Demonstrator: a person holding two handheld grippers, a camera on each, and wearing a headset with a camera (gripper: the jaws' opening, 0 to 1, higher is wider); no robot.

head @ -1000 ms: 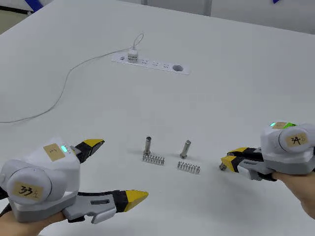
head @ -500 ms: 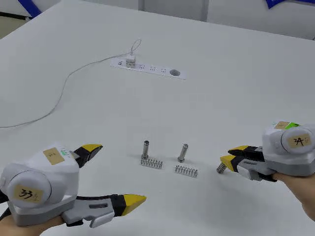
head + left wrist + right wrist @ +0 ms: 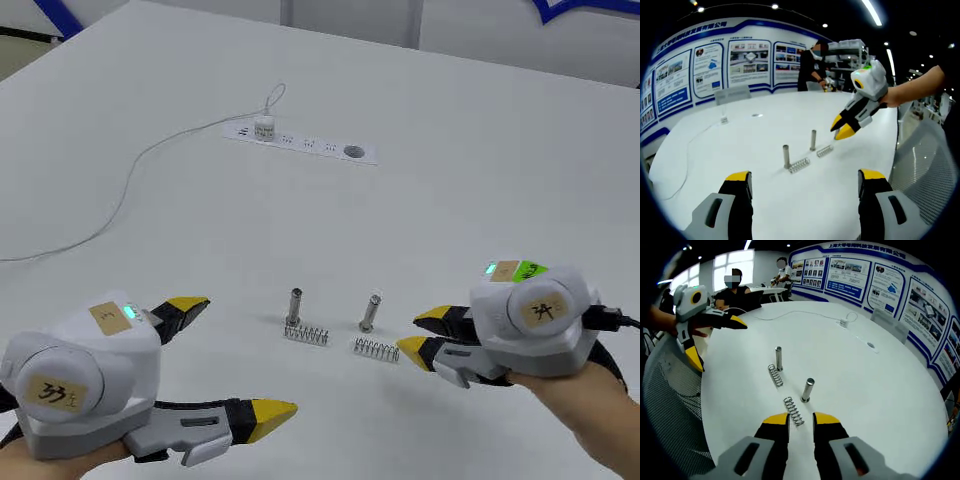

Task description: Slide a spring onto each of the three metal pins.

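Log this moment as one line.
pins upright, bare | springs flat on table | left hand-held gripper open, away from parts | right hand-held gripper open, tips beside one spring

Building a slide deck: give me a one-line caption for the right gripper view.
Right gripper, jaws narrowly apart, aimed at a loose spring beside two upright metal pins on a white table.

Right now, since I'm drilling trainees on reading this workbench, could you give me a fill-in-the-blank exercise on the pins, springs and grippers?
1. The left pin and the right pin both stand ___ on the white table.
2. The left spring and the right spring each lie ___ a pin, not on it.
3. The left gripper has its jaws wide ___.
Missing words: upright; beside; open.
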